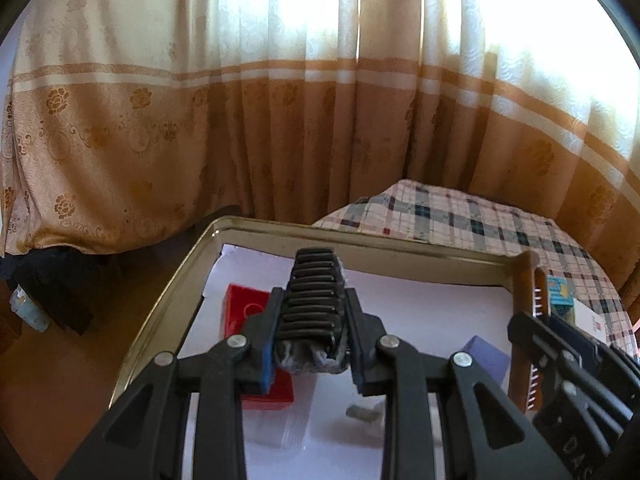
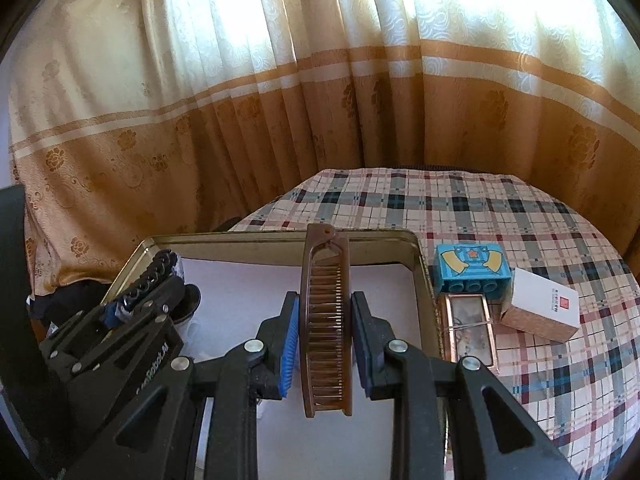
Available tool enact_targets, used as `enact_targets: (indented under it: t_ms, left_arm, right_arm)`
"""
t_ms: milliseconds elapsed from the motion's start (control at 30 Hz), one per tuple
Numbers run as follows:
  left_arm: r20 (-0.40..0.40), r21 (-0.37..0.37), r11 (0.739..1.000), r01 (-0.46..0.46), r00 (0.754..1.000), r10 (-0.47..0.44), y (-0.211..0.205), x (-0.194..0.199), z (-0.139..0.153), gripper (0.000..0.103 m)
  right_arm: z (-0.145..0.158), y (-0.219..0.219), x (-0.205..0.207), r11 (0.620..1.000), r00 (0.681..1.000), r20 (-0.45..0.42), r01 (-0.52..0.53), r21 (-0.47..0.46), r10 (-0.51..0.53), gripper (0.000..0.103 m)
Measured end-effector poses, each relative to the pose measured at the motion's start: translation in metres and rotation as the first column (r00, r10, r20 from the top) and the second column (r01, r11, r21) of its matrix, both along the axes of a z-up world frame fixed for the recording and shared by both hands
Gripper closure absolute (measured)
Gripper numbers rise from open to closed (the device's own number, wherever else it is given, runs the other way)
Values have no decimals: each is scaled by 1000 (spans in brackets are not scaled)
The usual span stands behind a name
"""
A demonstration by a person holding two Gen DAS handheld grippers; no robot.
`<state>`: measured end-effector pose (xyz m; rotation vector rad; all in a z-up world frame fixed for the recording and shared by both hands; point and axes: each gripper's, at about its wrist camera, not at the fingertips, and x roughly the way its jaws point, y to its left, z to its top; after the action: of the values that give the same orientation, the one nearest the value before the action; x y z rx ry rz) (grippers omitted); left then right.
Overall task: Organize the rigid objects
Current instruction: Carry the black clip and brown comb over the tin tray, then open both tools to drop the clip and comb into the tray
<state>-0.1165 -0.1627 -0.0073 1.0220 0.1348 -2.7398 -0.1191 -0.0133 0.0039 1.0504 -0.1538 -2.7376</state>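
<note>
My left gripper (image 1: pixel 314 336) is shut on a black ribbed hair clip (image 1: pixel 314 300) and holds it over a shallow metal tin (image 1: pixel 280 236) lined with white paper. A red block (image 1: pixel 244 304) and a purple block (image 1: pixel 486 354) lie in the tin. My right gripper (image 2: pixel 325 332) is shut on a brown folding comb (image 2: pixel 326 316), held upright over the tin (image 2: pixel 416 264) near its right wall. The comb (image 1: pixel 526 320) and the right gripper show at the right of the left wrist view. The left gripper (image 2: pixel 132 300) with the clip shows at the left of the right wrist view.
The tin sits on a plaid cloth (image 2: pixel 500 216). Right of the tin lie a blue toy block (image 2: pixel 472 272), a white and cork box (image 2: pixel 540 312) and a small copper-framed case (image 2: pixel 470 328). A curtain (image 2: pixel 320 100) hangs behind. The floor (image 1: pixel 60 380) is to the left.
</note>
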Motion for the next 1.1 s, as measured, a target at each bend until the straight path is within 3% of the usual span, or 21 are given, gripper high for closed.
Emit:
enact_targets:
  t_ms: [233,300,333,367,500,567,1100]
  left_arm:
    - [83,-54,998,12,997,-8,0,-15,-3,73]
    - [87,-59,998,12,996,-7,2,-14,-4,52]
    - [92,-41,999,9,996,-6,1,-13,-5,27]
    - [90,-47,999,-15,996,19,0,-12,-5,23]
    - [61,-25,1000,-14,998,16,-2,-8,-1,21]
    - [59,-13,999,-30,998,30,-4,-6,0,12]
    - [0,-46,999,-22,1000,22,0,0,4,4]
  right_arm:
    - [-5,-4,-11,1000,999,34,-10,3,10,75]
    - [-8,-5,-13,1000,999,39,-13,-7,13,75]
    - [-10,-5,-12,1000,999,33,-14,-12,14,75]
    - [-12,-3,-13,1000,1000,30,-5,-10,5,71]
    - [-17,9,-12,998,1000,23,13,-58,-11,49]
    - [-17,16,-10,997,1000,10,28,-76,-27,42]
    - [-3,20,9,997,989,-130,57,-47,-63,31]
